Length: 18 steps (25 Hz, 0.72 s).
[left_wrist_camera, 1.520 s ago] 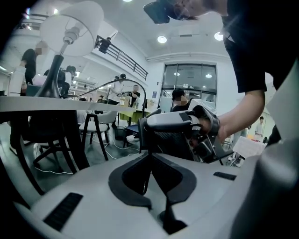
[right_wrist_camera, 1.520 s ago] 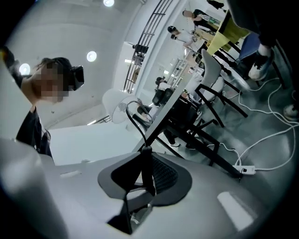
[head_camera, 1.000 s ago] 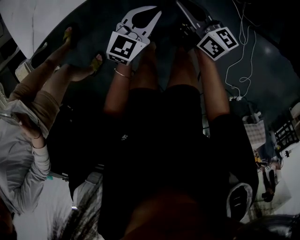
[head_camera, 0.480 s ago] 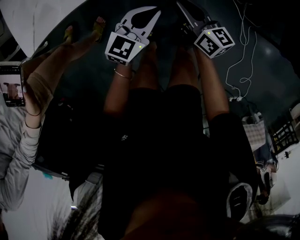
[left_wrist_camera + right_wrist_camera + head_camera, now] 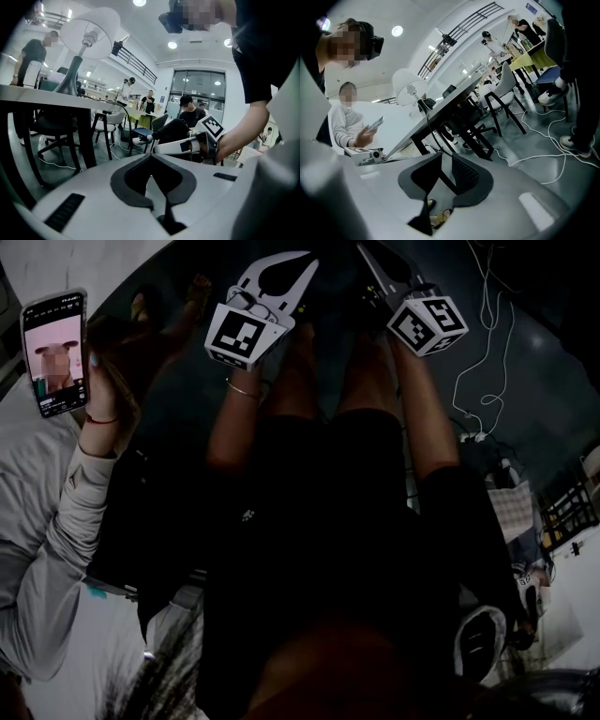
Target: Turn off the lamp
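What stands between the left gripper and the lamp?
In the left gripper view, the table edge and its dark leg lie between the left gripper and the lamp, which stands on that table.

The left gripper [image 5: 151,164] and right gripper [image 5: 446,161] have white shells, black pads and a black-and-white marker cube [image 5: 246,334] each. The person wears a black short-sleeved top [image 5: 328,521] and thin bracelet [image 5: 242,388] (left wrist).

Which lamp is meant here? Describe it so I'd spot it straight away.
Look left in the left gripper view for the long pale desk on dark legs. The lamp stands on it, with a dark flared base under a stem. Its broad white shade is the only one there.
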Each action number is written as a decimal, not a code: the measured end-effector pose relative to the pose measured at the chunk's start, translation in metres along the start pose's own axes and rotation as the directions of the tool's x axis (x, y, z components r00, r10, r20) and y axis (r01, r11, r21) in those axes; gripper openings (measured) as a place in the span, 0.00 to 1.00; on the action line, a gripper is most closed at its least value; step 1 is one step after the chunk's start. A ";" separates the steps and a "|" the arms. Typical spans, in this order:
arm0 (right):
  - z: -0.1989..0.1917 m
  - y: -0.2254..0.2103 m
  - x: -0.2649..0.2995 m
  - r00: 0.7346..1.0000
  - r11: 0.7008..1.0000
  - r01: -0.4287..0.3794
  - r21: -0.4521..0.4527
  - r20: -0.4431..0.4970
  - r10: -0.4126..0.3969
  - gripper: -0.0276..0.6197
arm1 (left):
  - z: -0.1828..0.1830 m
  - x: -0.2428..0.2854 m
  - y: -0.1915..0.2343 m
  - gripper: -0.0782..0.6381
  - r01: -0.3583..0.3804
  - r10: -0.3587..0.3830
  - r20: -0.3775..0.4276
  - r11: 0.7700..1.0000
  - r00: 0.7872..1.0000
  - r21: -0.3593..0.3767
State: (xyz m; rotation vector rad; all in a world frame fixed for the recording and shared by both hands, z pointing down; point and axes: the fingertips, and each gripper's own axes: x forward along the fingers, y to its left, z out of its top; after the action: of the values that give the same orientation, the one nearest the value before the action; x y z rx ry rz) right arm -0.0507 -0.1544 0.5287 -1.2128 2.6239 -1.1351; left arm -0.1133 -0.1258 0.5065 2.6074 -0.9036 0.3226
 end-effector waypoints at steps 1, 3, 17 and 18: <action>0.001 0.000 0.000 1.000 1.000 -0.001 0.001 0.003 0.001 0.14 | 0.000 0.000 0.000 0.12 -0.001 0.001 0.000 1.000 1.000 -0.001; 0.003 0.002 -0.001 1.000 1.000 -0.003 0.008 0.015 0.003 0.14 | 0.000 0.000 0.000 0.12 -0.003 0.003 0.001 1.000 1.000 -0.002; 0.027 0.026 -0.001 0.994 0.997 -0.080 -0.008 0.073 0.081 0.05 | 0.010 -0.004 0.008 0.12 -0.025 0.027 0.042 0.999 0.999 -0.029; 0.029 0.029 -0.001 0.993 0.996 -0.087 -0.013 0.076 0.087 0.05 | 0.011 -0.004 0.009 0.12 -0.027 0.028 0.045 0.999 0.999 -0.028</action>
State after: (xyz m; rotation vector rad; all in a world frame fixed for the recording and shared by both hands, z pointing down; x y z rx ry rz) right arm -0.0597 -0.1586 0.4889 -1.1082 2.6008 -1.0422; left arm -0.1214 -0.1346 0.4973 2.5886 -0.9534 0.2579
